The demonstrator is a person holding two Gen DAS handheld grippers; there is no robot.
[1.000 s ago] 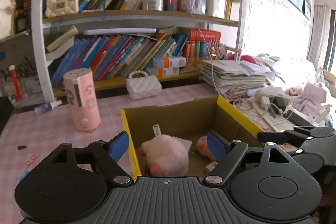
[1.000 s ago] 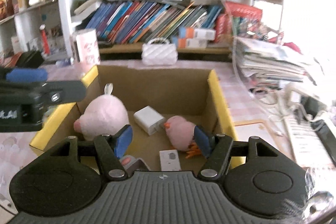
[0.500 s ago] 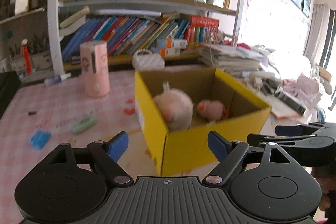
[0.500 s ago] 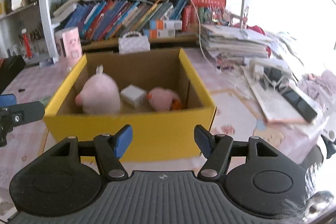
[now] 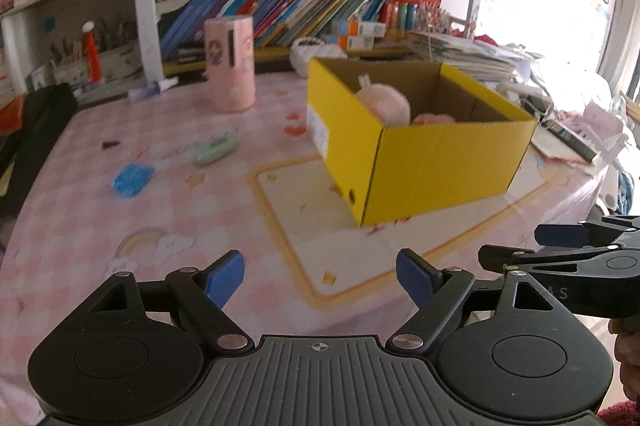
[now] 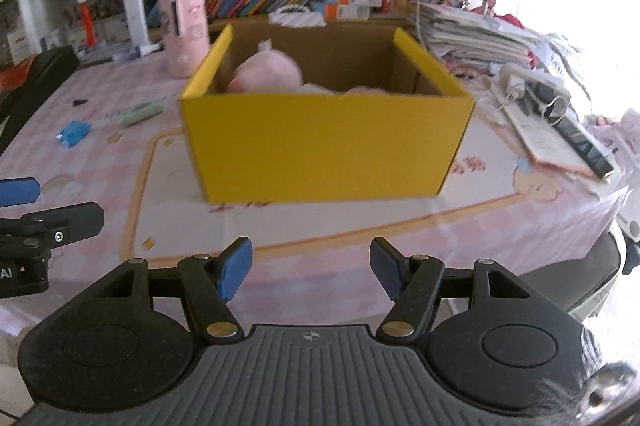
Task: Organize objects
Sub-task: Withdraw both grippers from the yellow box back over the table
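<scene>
A yellow cardboard box [image 5: 440, 166] [image 6: 320, 146] stands on the pink checked table and holds a large pink plush [image 5: 384, 102] [image 6: 268, 70] and a smaller pink plush [image 5: 434, 118]. My left gripper [image 5: 320, 278] is open and empty, held back above the table's near edge. My right gripper [image 6: 311, 268] is open and empty, also back from the box; it shows at the right of the left wrist view [image 5: 580, 250]. A green item [image 5: 214, 149] [image 6: 140, 112] and a blue item [image 5: 132, 178] [image 6: 73, 133] lie loose on the table left of the box.
A pink cylinder [image 5: 230, 62] [image 6: 184, 30] stands behind the box. A bookshelf [image 5: 304, 2] fills the back. Stacked papers [image 6: 472, 34] and a power strip with cables [image 6: 536, 90] lie to the right. A small black piece [image 5: 110, 144] lies at the left.
Both grippers have pulled back and up from over the box toward the table's near edge. The box and its plush toys now sit farther away. Both grippers stay open and empty.
</scene>
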